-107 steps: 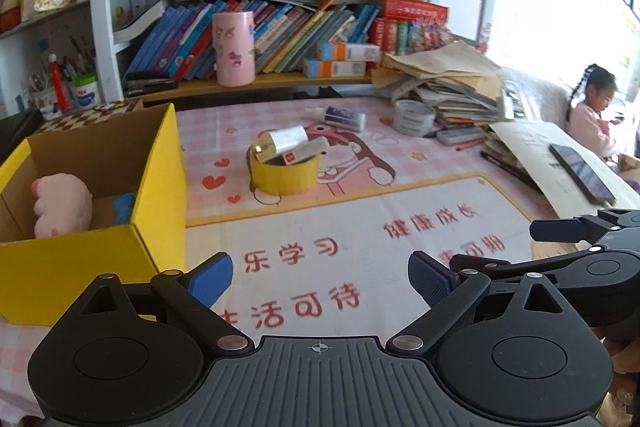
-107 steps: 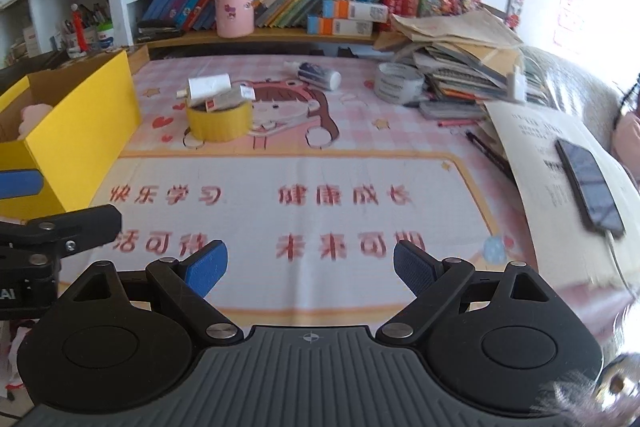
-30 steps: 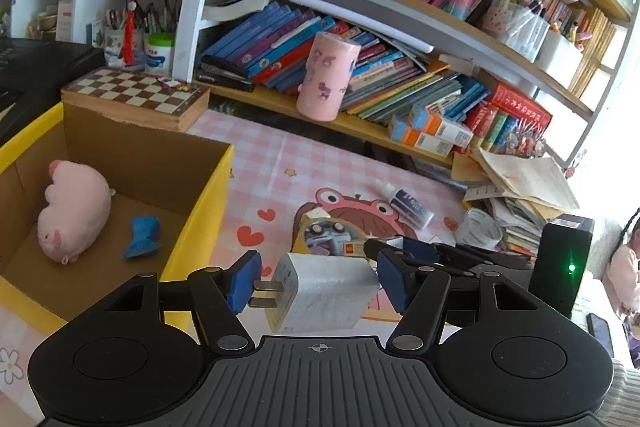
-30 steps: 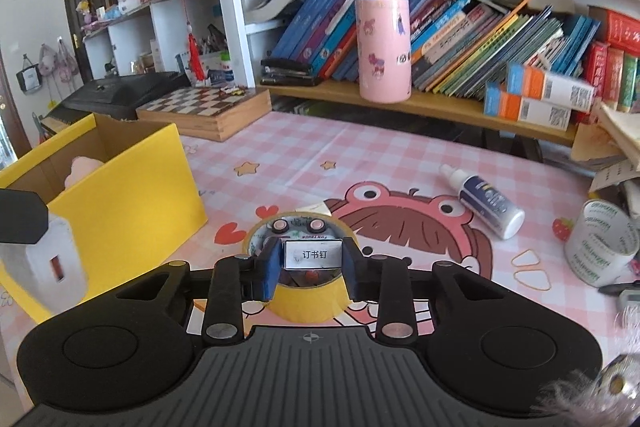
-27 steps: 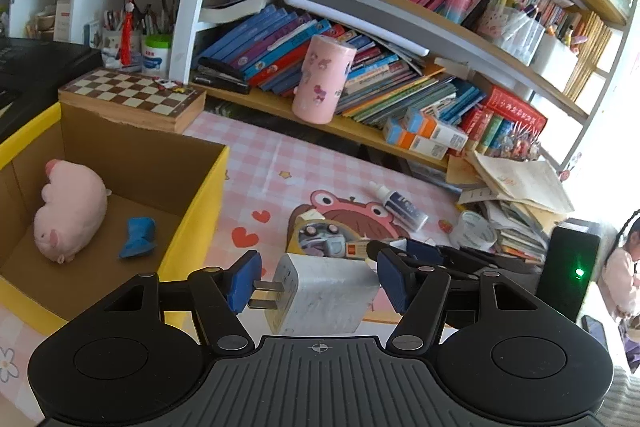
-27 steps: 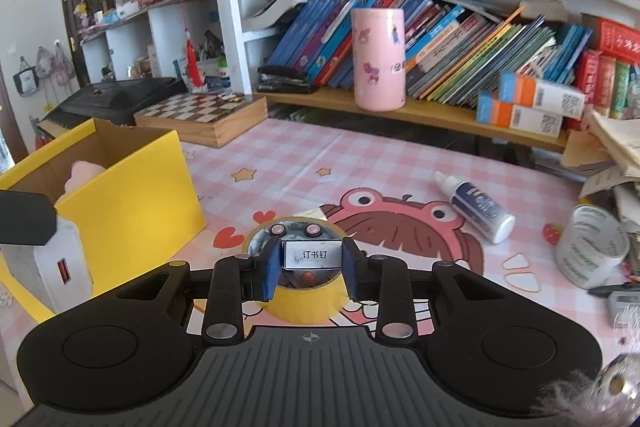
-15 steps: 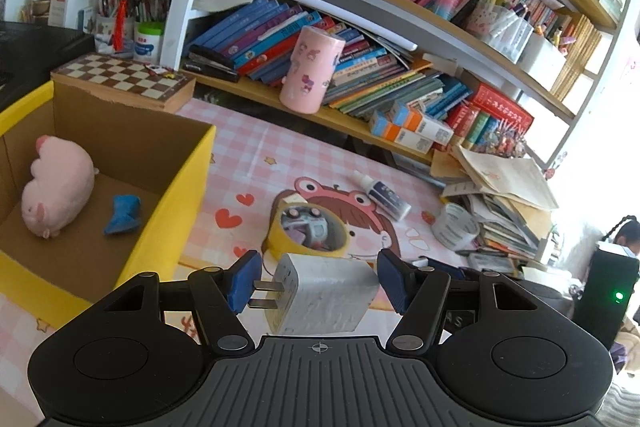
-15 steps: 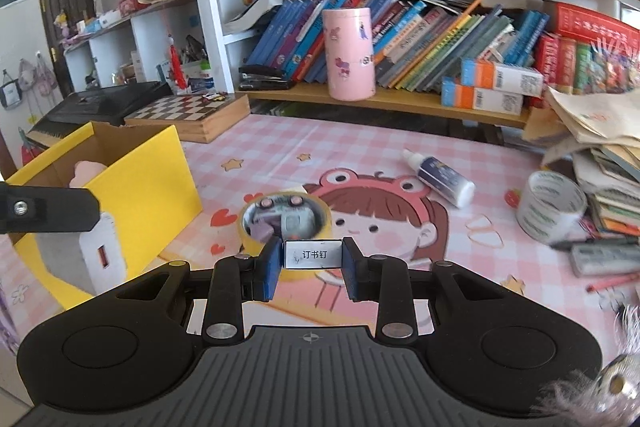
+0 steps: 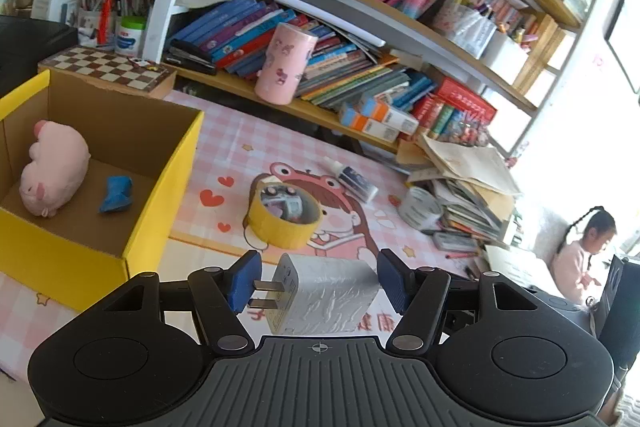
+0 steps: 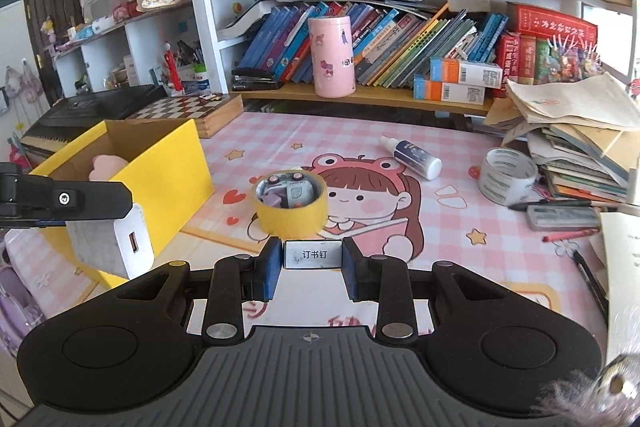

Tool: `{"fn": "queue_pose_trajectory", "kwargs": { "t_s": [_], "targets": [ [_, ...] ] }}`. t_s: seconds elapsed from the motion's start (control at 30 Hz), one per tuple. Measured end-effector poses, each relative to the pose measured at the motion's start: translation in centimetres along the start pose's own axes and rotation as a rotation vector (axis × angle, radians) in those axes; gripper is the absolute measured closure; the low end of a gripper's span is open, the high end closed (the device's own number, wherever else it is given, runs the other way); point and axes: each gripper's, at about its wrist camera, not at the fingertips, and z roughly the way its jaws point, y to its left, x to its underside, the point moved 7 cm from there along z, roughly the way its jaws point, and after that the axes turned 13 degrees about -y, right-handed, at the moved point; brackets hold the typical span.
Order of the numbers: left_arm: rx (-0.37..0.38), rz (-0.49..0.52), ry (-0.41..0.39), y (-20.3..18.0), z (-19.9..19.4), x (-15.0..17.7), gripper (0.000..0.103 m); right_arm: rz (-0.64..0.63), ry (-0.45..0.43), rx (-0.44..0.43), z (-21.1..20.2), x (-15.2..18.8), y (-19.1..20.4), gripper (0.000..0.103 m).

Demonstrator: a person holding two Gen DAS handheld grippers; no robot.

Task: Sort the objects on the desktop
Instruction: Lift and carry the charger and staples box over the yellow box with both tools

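My left gripper [image 9: 319, 285] is shut on a white plug charger [image 9: 324, 299], prongs against the left pad, held above the mat to the right of the yellow box [image 9: 156, 203]. The charger also shows in the right wrist view [image 10: 112, 247], beside the yellow box [image 10: 168, 171]. My right gripper [image 10: 312, 269] is shut on a small white staple box [image 10: 313, 254], held above the mat in front of the yellow tape roll [image 10: 290, 215]. The tape roll [image 9: 286, 223] holds several small items. The box holds a pink plush pig [image 9: 52, 171] and a blue item [image 9: 116, 193].
A white bottle [image 10: 414, 155] and a clear tape roll [image 10: 506, 175] lie on the pink mat. Stacked books and papers [image 10: 580, 147] fill the right side. A chessboard [image 10: 184, 111] sits behind the box. Bookshelves run along the back, with a pink cup [image 10: 331, 57].
Both grippers have pulled back from the tape roll, still holding the charger and the staple box. The left view has tilted, and the yellow box now sits further left.
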Motion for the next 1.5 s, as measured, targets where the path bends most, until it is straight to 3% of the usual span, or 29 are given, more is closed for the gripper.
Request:
{"fn": "queue_pose_trajectory", "kwargs": {
  "t_s": [0.33,0.97,1.5],
  "targets": [
    [0.070,0.055,0.022,1.5,-4.6,0.3,0.040,0.047,0.036,0.051,-4.0,1.9,4.1,0.074],
    [0.099,0.030,0.053,9.0,-13.3,1.8,0.040,0.008,0.089,0.074,-8.7,5.6,15.6,0.074],
    [0.033,0.004,0.019,15.3,-19.0,1.9,0.040,-0.009,0.102,0.013,-9.7,8.2,23.9,0.074]
  ]
}}
